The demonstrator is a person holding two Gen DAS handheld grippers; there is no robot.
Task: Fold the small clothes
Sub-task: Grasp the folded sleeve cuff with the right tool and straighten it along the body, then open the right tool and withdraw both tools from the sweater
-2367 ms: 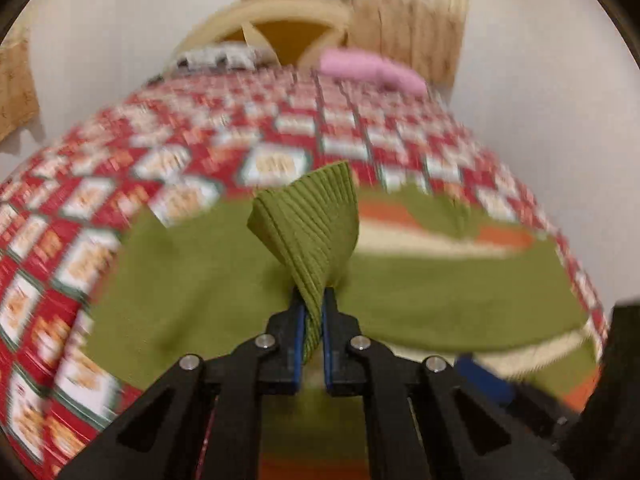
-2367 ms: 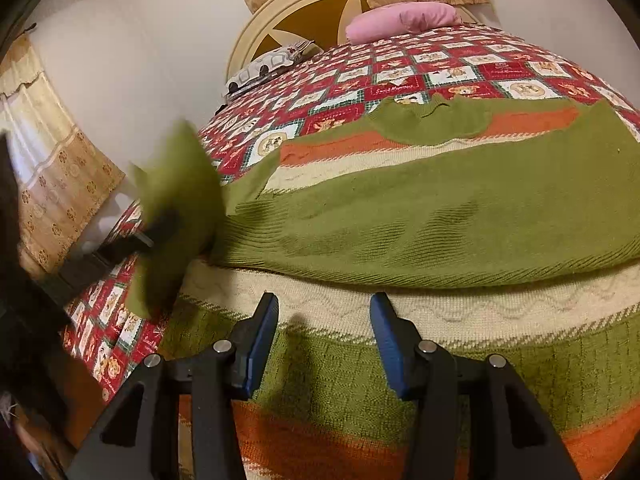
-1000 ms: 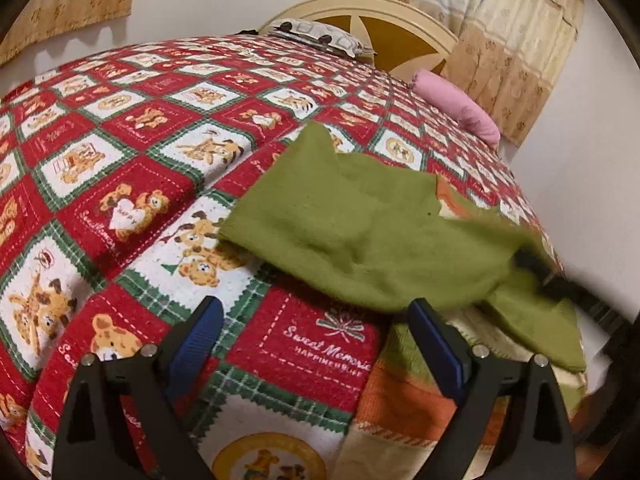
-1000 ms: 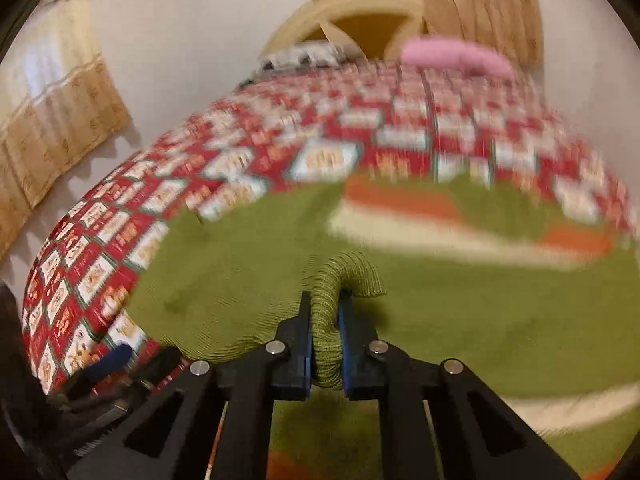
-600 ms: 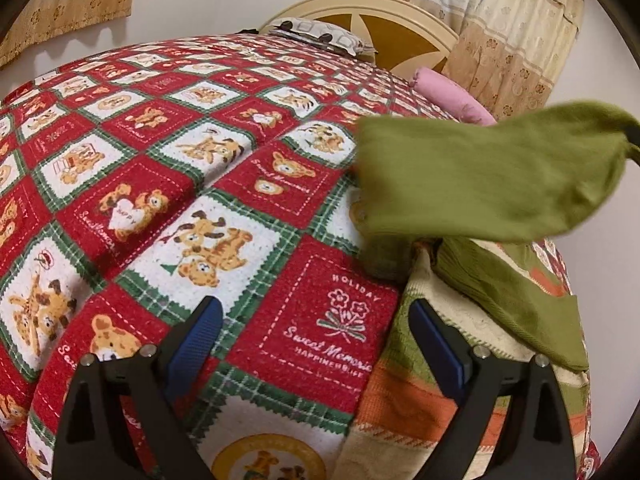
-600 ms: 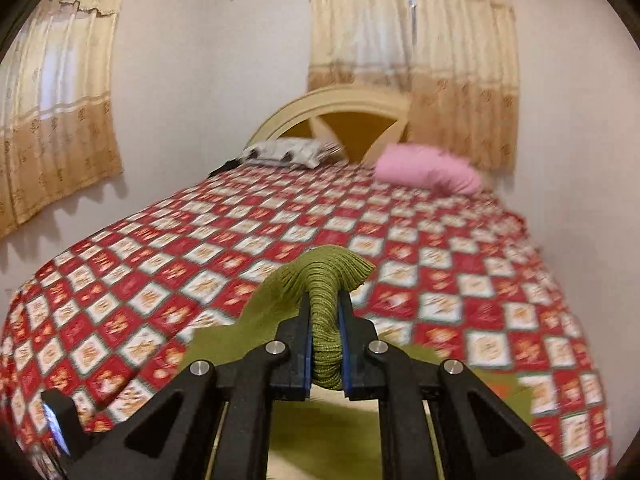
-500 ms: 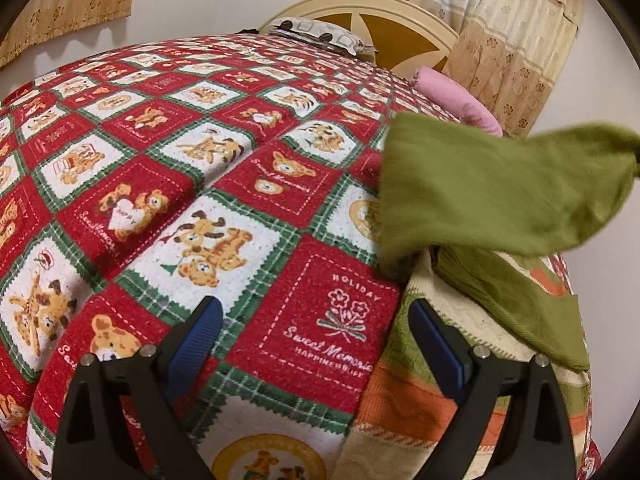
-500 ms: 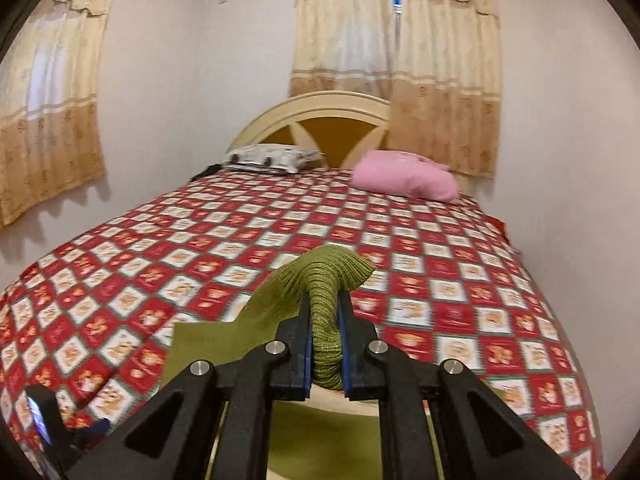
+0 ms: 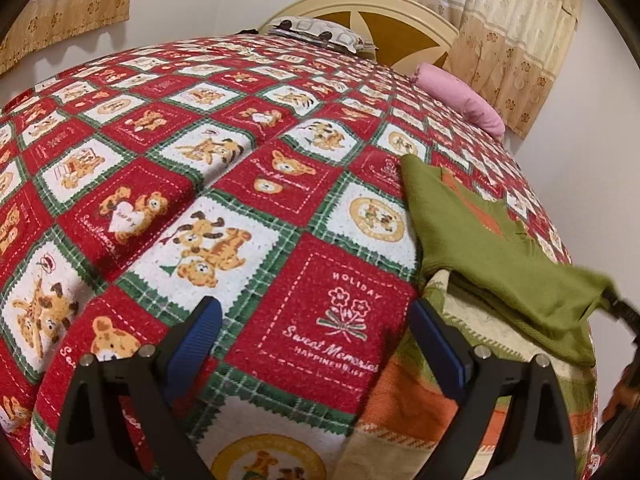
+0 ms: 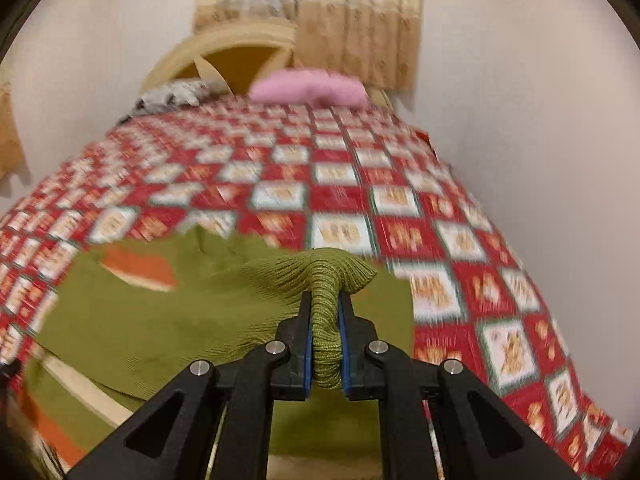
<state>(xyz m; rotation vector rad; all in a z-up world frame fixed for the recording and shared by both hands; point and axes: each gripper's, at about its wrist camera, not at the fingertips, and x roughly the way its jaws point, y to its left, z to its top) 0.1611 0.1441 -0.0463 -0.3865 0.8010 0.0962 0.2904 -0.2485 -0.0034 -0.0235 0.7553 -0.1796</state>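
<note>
A: Grippers first, nearest to the lens. Right gripper point(image 10: 324, 344)?

B: Jaws nearly closed, pads pinching a bunched ribbed cuff point(image 10: 332, 276) of the green sweater point(image 10: 160, 316). Cuff fans out just past the fingertips. Frame's smeared, so fine detail is unclear.

A: Left gripper point(image 9: 316, 344)?

B: Fingers spread wide, nothing between them. Blue pads point(image 9: 198, 336) sit over the quilt point(image 9: 240, 184), on a red square reading "Sweet Memories". Whether they touch the quilt, can't tell.

A: Sweater, relative to that left gripper?

B: Just beside its right finger and beyond it. Lies on the quilt near the bed's close edge. Orange, cream and green striped body point(image 9: 404, 404) starts right by the finger. A plain green sleeve point(image 9: 492, 252) is laid over the body, stretching from a far point on the quilt across to the picture's right edge, where a dark blurred gripper tip point(image 9: 620, 308) has its end.

A: Same garment in the right wrist view?

B: Yes, spread below and left of the clamp, orange band point(image 10: 138, 266) showing near the collar side.

A: Farther back?

B: Quilt runs on, red and white squares with bears. At the far end a pink pillow point(image 9: 460, 100), a patterned pillow point(image 9: 316, 32), the cream headboard point(image 9: 384, 12). Curtains point(image 9: 516, 36) behind that.
</note>
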